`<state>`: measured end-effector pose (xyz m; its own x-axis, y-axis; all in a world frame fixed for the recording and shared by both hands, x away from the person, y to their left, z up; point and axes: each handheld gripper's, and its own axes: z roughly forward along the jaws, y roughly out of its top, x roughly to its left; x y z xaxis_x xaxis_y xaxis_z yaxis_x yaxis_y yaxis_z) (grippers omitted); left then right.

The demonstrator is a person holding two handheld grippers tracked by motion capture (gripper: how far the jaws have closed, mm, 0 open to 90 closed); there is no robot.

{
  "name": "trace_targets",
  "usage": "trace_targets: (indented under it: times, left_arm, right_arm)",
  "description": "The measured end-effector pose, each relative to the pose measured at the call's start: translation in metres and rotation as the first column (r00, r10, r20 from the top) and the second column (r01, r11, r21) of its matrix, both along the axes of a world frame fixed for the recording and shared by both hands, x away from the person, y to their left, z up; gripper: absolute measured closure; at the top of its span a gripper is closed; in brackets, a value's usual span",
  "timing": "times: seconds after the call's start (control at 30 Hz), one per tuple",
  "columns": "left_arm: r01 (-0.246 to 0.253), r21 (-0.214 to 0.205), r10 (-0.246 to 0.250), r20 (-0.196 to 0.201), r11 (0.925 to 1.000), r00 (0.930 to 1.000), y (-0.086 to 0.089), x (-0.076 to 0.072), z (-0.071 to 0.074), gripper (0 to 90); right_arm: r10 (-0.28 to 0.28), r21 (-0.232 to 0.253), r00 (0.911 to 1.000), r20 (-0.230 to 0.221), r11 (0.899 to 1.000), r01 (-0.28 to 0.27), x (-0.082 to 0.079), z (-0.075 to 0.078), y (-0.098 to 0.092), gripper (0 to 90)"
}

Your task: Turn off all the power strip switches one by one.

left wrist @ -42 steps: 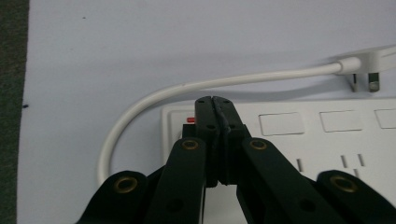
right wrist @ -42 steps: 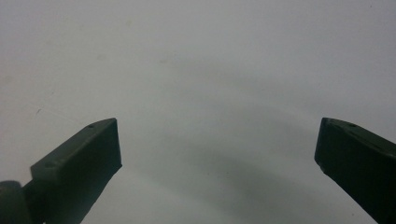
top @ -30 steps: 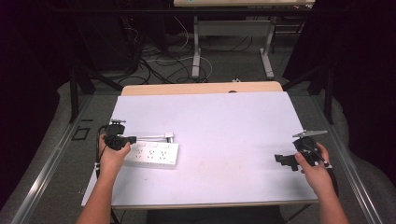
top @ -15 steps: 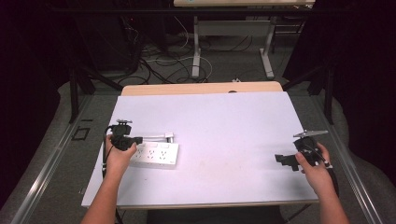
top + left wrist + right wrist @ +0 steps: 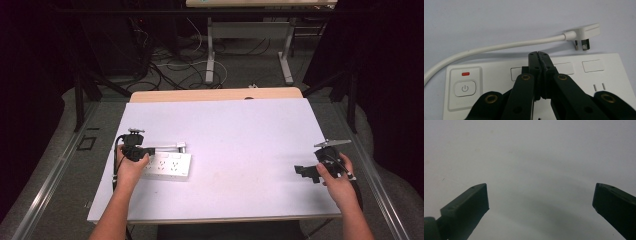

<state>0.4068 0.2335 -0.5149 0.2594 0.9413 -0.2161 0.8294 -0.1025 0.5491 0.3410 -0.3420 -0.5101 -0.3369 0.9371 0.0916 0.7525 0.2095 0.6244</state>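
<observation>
the left gripper (image 5: 538, 53) has its two black jaws pressed tight together. nothing is pinched between them. their tips sit over the top of the white power strip (image 5: 579, 80), in the row of flat white covers. from the left gripper view i cannot tell if the tips touch the strip or just float above it. to one side on the strip there is a square button (image 5: 464, 88) with a small red light (image 5: 465, 74) above it. just past the strip lies its white cord (image 5: 499, 46), which curves along the table. the cord ends in a white plug (image 5: 585, 32) that lies on its side, close to the strip's far edge, with its metal pins pointing at the strip.

in the high view the left hand (image 5: 131, 169) holds that gripper (image 5: 150, 150) at the left end of the strip (image 5: 167, 166). the strip lies flat near the left edge of the white table (image 5: 240, 135), on the near half. the cord (image 5: 165, 146) runs along its far side.

the right hand (image 5: 337, 176) holds the right gripper (image 5: 299, 170) far off at the right edge of the table, well apart from the strip. in the right gripper view that gripper (image 5: 540, 197) has its jaws spread wide, with bare white table (image 5: 536, 157) between them.

past the table there is a dark floor with cables (image 5: 170, 65) and the legs of another desk (image 5: 250, 35).
</observation>
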Motion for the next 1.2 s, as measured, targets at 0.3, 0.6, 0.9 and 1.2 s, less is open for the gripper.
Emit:
trace_targets:
  times: [0.3,0.6,0.9,1.2]
  left_arm:
    - [-0.013,-0.013,0.014,0.009,0.9998,0.9999,0.0,-0.001,-0.006,90.0]
    - [-0.021,-0.011,0.021,0.018,0.9997,0.9996,-0.001,-0.002,-0.007,90.0]
    - [-0.013,-0.045,0.013,0.003,0.9989,0.9999,-0.005,-0.003,-0.01,90.0]
    - [-0.018,-0.016,0.019,0.018,0.9997,0.9997,-0.009,-0.003,-0.01,90.0]
  right_arm:
    - [0.002,0.0,1.0,-0.004,1.0,-0.002,0.0,0.0,-0.001,0.0]
    - [0.01,-0.005,0.9999,-0.005,1.0,-0.01,0.001,-0.001,0.0,0.0]
    - [0.004,-0.002,1.0,-0.007,1.0,-0.004,0.001,-0.001,0.0,0.0]
    - [0.0,-0.001,1.0,-0.005,1.0,0.0,0.0,-0.001,0.0,0.0]
